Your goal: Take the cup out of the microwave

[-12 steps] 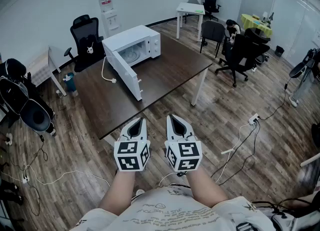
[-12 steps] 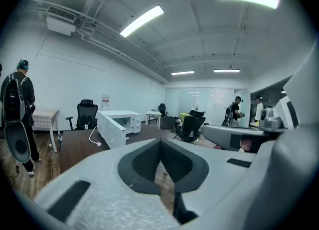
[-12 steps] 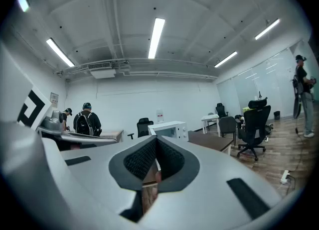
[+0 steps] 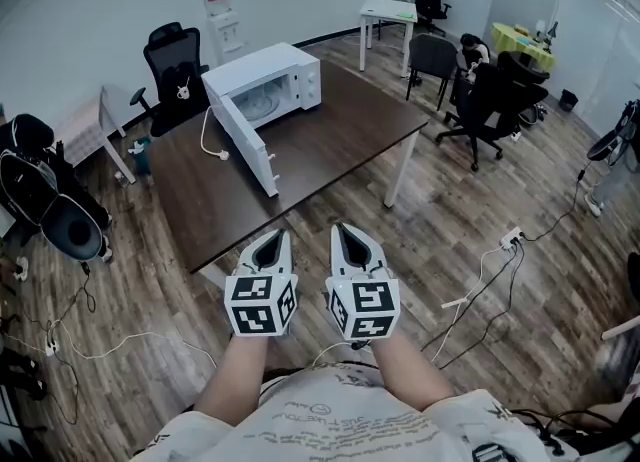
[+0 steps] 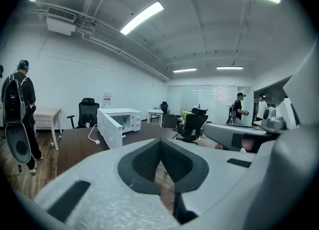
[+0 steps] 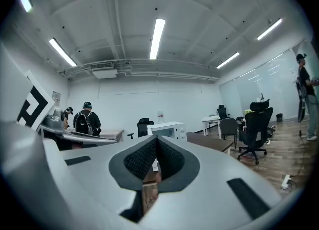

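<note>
A white microwave (image 4: pixel 268 85) stands at the far end of the dark table (image 4: pixel 330 145), its door (image 4: pixel 245 145) swung wide open toward me. The chamber shows only the turntable; I cannot make out a cup in it. My left gripper (image 4: pixel 281 237) and right gripper (image 4: pixel 339 231) are side by side short of the table's near edge, both shut with nothing between them. In the left gripper view the microwave (image 5: pixel 118 122) is far ahead of the left gripper (image 5: pixel 161 170). In the right gripper view the microwave (image 6: pixel 167 129) sits beyond the right gripper (image 6: pixel 154 170).
The microwave's cord and plug (image 4: pixel 214 150) lie on the table by the door. Black office chairs (image 4: pixel 172 68) (image 4: pixel 490 100) stand around the table. Cables and a power strip (image 4: pixel 508 239) lie on the wood floor. A person with a backpack (image 5: pixel 20 109) stands at the left.
The head view has shifted slightly. Both grippers stay shut and side by side in front of the table.
</note>
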Motion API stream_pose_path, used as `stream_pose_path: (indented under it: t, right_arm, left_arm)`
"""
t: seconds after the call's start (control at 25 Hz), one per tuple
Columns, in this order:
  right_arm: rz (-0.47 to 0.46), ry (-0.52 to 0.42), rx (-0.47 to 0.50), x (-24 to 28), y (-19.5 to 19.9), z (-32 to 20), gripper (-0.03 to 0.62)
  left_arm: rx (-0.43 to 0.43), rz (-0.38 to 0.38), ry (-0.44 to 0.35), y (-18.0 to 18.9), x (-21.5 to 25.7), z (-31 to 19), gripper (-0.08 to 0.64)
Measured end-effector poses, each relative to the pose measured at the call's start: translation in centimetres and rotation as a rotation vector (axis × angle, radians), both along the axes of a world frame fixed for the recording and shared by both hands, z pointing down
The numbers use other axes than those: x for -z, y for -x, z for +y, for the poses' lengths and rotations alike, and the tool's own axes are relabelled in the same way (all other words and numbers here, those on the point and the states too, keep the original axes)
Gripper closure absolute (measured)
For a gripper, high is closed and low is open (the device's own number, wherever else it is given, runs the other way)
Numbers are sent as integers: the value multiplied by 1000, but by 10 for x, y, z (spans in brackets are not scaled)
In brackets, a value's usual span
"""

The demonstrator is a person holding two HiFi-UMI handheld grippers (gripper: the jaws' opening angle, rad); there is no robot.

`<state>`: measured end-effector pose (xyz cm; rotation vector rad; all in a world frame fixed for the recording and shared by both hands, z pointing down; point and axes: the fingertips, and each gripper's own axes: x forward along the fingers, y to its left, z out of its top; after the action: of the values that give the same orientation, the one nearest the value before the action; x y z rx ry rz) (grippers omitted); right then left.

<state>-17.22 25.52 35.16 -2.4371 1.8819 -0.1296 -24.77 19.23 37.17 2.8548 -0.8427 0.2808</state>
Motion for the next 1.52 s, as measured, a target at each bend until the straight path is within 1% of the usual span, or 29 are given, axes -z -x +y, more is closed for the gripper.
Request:
stream_pose_path:
  t: [0.2, 0.4, 0.48, 0.76, 1.0, 1.24, 1.36, 1.52]
  right_arm:
    - [13, 0, 5, 0, -18, 11, 584]
    - [66, -9, -18, 5, -33, 15, 584]
    - [81, -7, -32, 5, -41, 14, 584]
    - [89, 5, -63, 0, -63, 4, 584]
    - [124, 9, -87, 2, -90, -20, 584]
    - [90, 15, -84, -3, -124, -55, 584]
    - [93, 27, -81, -6, -139, -76, 584]
    - [95, 38, -53, -7, -157, -106, 584]
  left_arm:
    - [-12, 7, -10, -23, -1, 12, 551]
    - [-35, 22, -20, -42, 3, 18, 550]
    - [-41, 29, -20, -49, 4, 17, 550]
    - [-65, 33, -18, -71, 0, 5, 551]
    - [-80, 42, -20, -99, 0, -20, 551]
    - [-77, 35, 2, -126, -9, -54, 551]
    - [-73, 27, 19, -140, -14, -77, 550]
    - [-64, 19, 27, -162, -13, -104, 551]
